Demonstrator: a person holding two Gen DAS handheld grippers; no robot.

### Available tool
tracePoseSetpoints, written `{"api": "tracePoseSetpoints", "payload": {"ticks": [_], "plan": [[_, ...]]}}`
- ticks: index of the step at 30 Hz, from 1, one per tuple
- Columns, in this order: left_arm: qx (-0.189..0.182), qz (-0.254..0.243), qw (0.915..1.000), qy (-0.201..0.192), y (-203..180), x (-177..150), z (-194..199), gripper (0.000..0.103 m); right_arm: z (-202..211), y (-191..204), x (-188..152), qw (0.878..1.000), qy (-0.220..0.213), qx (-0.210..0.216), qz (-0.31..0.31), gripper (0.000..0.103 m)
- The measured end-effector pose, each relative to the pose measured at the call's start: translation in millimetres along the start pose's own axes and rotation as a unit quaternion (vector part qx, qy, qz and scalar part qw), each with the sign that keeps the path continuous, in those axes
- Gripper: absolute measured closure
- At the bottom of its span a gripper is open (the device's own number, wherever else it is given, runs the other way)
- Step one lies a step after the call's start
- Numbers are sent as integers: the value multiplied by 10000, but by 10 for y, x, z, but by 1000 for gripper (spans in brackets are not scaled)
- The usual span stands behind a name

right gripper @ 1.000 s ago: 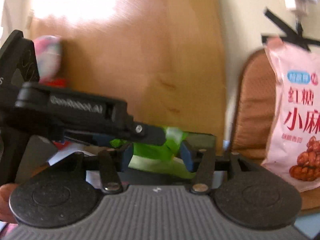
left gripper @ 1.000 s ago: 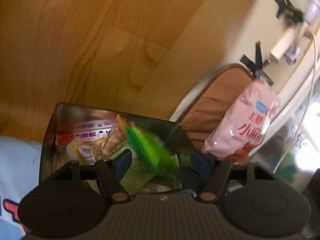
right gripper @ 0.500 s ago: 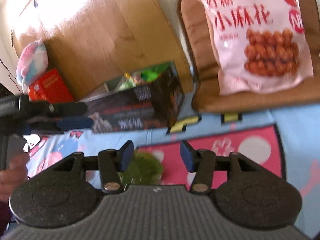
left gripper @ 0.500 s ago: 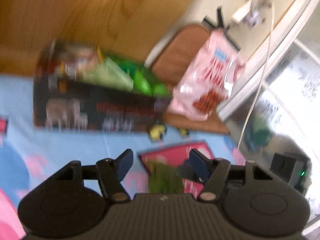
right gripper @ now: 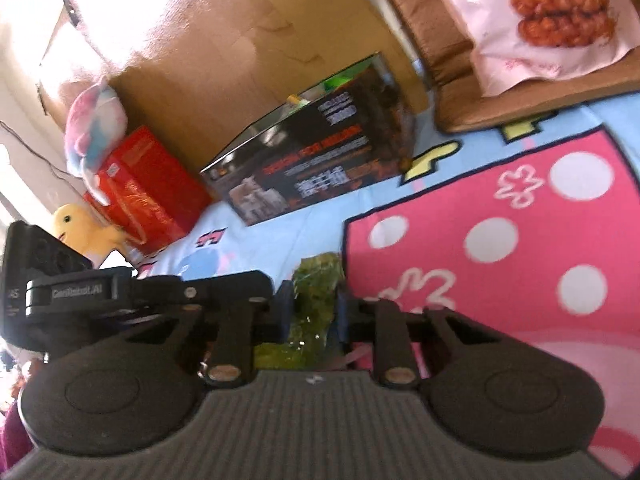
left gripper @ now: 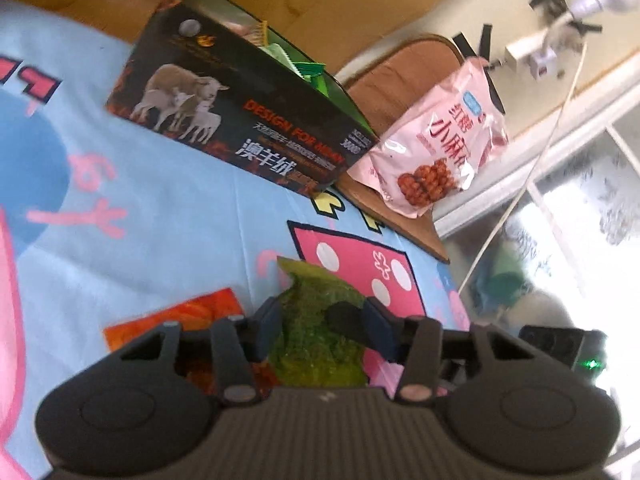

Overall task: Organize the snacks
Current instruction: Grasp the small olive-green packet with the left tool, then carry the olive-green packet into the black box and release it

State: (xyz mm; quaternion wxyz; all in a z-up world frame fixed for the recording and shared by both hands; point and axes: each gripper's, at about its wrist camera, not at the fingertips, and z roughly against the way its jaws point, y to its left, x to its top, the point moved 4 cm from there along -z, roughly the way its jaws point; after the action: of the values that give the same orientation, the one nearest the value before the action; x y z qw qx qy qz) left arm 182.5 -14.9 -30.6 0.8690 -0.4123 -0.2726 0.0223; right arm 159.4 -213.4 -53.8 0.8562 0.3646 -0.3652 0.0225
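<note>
**Desk:** Where is the snack, and what are the fingers doing?

**Photographer:** A green snack packet [left gripper: 316, 320] lies near the cameras on a blue-and-pink cartoon sheet [left gripper: 168, 208]. The left gripper [left gripper: 320, 322] and right gripper [right gripper: 310, 304] both have it between their fingers, and both sets of jaws are closing; the right pair look pressed on it, the left pair touch its sides.

**Desk:** And the room?

**Photographer:** Farther off on the sheet stands an open black box [left gripper: 240, 120] printed with sheep, green packets showing inside. To its right a pink snack bag [left gripper: 436, 140] rests on a brown cushion [left gripper: 400, 76]. Behind is a wooden panel [right gripper: 192, 56], with a red box [right gripper: 144, 188], a pastel plush [right gripper: 96, 120] and a yellow toy [right gripper: 76, 228] at far left. An orange packet [left gripper: 188, 316] lies just left of the green one.
</note>
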Motion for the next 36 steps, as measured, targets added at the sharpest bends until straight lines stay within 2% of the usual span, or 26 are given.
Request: {"api": "tracePoseSetpoints", "payload": {"ticks": [3,8,14,17,20,25,28,31,33,35,36], "plan": [[-26,59,10000,-41,-20,-2,26,58,12,23,-14,9999,-17,117,-60,82],[-87,-90,9999,-117,-109,28,61,58,69,-113,34,9951,-91,613,-765,85],[-126,-295,9993,-216,-227,166,112,58,167,-122,155,9893,-306,902,-1105,86],[-132,-481,9978,-433,-321,389,178,57,154,-19,355,9894,-414,930,-1034,86],[-101,-666,9949,-752,-402,747,288,57,58,160,675,9901,-630,961,-808,87],[299,-988,9879,-1160,-339,1385,309,53,-346,509,1289,9874,-965,1176,-427,87],[632,-907,9871,-1159,-111,1611,181,54,-763,632,1549,9900,-965,1029,-92,87],[920,-796,9868,-1066,109,1671,57,51,-1210,614,1639,9945,-722,762,-1,85],[971,-752,9869,-1042,182,1637,52,48,-1399,576,1621,9970,-616,421,215,78],[1000,-760,9852,-1164,194,1588,129,44,-1454,584,1590,9965,-661,13,520,62],[999,-769,9844,-1226,178,1556,195,43,-1416,590,1582,9953,-765,-1,600,62]]}}
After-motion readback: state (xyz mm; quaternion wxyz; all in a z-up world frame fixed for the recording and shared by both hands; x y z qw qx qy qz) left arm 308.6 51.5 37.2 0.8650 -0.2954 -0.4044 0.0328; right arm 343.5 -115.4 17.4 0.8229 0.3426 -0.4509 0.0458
